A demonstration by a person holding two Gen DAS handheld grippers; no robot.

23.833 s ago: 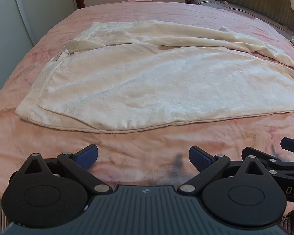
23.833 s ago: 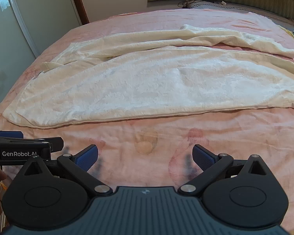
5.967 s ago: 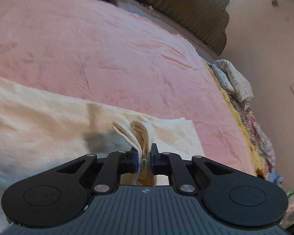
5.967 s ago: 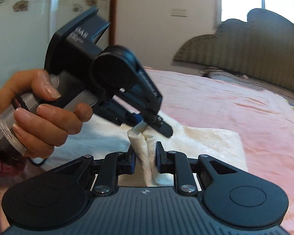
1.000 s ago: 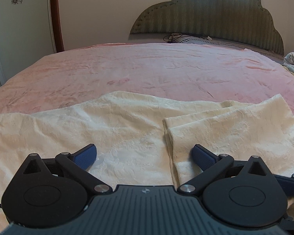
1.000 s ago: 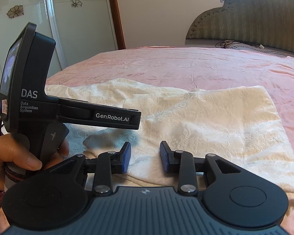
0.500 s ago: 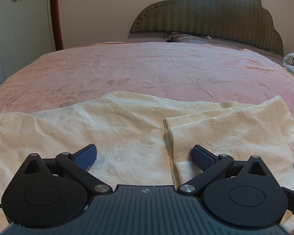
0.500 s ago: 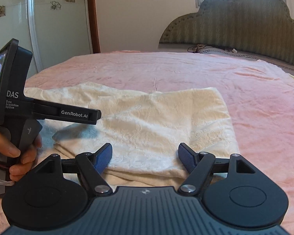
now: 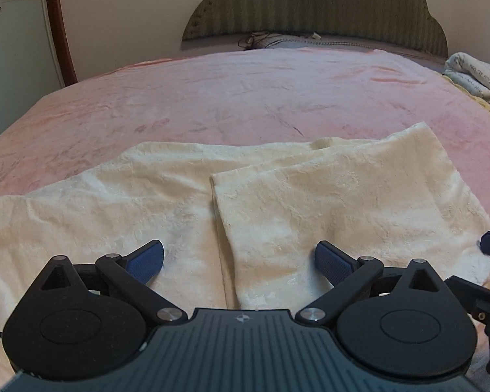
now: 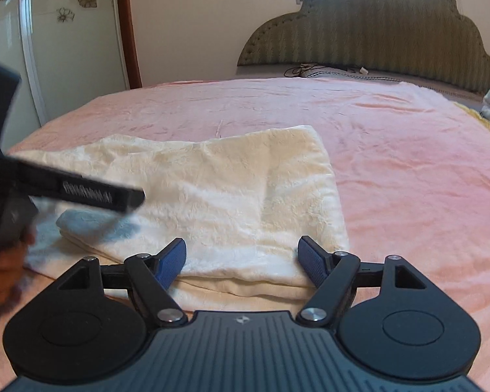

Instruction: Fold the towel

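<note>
The towel (image 9: 310, 202) lies on the pink bed (image 9: 245, 98), near its front edge, partly folded: its right end is doubled over onto the rest, and a single layer runs off to the left. Its long axis runs left to right across both views. The left gripper (image 9: 239, 256) hangs over the flap's cut edge with jaws wide and empty. The right gripper (image 10: 241, 258) has just been opening; its jaws stand wide with nothing between them, just in front of the folded right end (image 10: 245, 196). The unfolded part lies to the left, so the left gripper looks the nearer one for the next fold.
</note>
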